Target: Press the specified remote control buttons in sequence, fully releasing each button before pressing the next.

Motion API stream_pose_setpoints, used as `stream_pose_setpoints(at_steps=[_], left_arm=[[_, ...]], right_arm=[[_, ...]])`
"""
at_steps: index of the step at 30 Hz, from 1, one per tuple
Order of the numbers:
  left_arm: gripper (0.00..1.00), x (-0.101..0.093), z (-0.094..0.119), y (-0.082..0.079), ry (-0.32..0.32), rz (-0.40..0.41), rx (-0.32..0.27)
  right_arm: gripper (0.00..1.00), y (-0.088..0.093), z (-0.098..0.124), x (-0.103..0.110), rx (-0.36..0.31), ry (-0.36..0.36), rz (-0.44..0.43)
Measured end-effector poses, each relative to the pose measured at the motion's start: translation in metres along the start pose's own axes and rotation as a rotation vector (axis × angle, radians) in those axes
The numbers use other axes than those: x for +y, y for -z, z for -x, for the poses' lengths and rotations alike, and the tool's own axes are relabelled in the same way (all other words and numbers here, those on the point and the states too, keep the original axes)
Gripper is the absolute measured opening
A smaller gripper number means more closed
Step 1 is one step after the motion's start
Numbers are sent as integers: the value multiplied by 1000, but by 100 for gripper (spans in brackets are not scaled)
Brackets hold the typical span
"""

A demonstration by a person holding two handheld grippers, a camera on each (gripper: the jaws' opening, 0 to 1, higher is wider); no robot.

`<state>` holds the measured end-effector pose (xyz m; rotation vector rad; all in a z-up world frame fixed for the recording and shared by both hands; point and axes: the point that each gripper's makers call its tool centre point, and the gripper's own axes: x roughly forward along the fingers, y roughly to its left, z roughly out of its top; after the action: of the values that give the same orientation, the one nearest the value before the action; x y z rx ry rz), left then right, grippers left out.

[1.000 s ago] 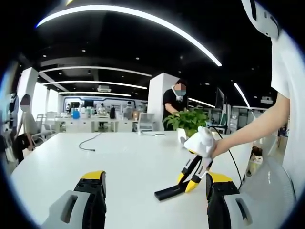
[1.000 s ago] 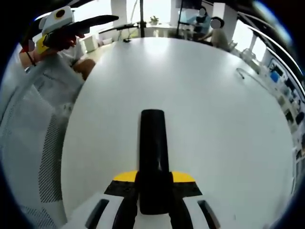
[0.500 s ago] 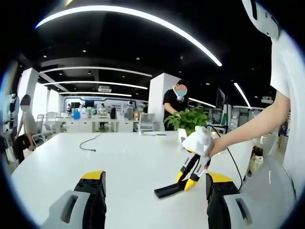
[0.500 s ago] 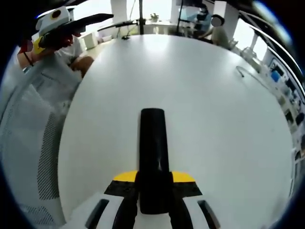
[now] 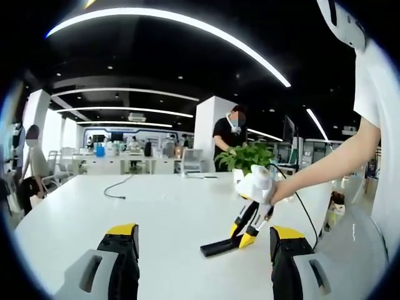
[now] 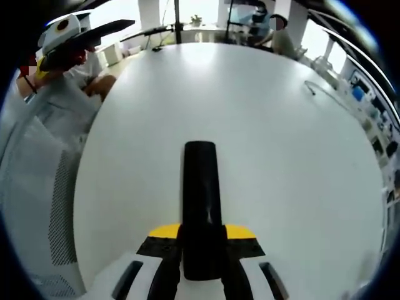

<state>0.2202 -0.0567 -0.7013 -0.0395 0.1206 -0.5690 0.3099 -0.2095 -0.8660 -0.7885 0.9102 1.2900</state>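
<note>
Remote control (image 6: 201, 206), black and slim, is clamped in my right tool (image 6: 201, 250), its free end pointing to 12 o'clock over the white worktop (image 6: 281, 156). My left tool (image 5: 200, 262) hangs released, jaws wide apart, with the right tool and remote at its 1 o'clock.

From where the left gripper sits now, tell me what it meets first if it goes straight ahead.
Probably nothing soon. The left gripper is open, aimed over the bare white table. The black remote, held by the right gripper, lies just right of that line, though depth is unclear; a cable lies farther left.
</note>
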Motion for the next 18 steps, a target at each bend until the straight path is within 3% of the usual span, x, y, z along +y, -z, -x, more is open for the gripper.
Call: stream_pose_setpoints(at_steps=[18], left_arm=[[90, 0, 0, 0, 5, 6, -1]], right_arm=[[21, 0, 0, -10, 9, -12, 2]])
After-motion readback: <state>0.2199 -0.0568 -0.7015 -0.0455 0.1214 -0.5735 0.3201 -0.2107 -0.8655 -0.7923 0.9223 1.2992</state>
